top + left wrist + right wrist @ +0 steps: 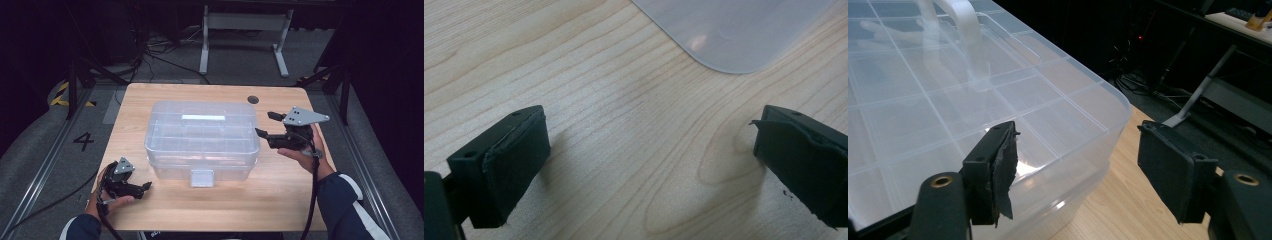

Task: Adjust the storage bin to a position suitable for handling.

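A clear plastic storage box (202,137) with a gridded lid, a top handle (202,118) and a front latch (202,177) stands in the middle of the wooden table (280,200). My right gripper (266,124) hovers at the box's right end, open. In the right gripper view the lid corner (1073,107) lies just beyond the spread jaws of the right gripper (1083,167), untouched. My left gripper (148,186) rests low at the table's front left, open. In the left gripper view the left gripper (649,150) spans bare wood, and a rounded translucent plastic edge (734,30) lies ahead.
A dark round grommet hole (253,99) sits at the table's back right. A white desk frame (245,22) and floor cables (165,55) lie behind the table. A "4" (83,141) is marked on the floor at the left.
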The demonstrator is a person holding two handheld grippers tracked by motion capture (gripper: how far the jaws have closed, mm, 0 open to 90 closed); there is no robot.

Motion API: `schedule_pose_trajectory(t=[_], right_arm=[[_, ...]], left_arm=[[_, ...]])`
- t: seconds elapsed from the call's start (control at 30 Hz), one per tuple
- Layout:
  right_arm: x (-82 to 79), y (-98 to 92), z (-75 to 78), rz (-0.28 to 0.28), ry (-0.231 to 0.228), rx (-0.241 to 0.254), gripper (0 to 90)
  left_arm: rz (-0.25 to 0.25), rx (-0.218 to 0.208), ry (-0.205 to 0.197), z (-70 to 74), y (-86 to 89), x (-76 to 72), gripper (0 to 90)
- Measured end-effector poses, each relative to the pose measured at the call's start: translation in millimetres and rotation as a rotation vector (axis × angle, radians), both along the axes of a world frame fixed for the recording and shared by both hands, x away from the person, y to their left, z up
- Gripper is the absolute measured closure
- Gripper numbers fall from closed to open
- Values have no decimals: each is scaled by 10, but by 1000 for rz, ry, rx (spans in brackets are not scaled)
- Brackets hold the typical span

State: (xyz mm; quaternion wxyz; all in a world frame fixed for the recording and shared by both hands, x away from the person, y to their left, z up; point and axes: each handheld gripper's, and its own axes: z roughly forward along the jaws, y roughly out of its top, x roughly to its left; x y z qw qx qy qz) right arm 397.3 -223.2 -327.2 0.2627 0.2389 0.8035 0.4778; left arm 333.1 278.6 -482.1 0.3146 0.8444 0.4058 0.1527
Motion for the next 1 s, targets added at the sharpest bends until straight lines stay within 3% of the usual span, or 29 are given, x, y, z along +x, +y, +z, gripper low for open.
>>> schedule_pose_trajectory(t=[1.0], right_arm=[[171,532,60,112,31,-47,320]], left_arm=[[2,-2,1,0,-1,-4,22]])
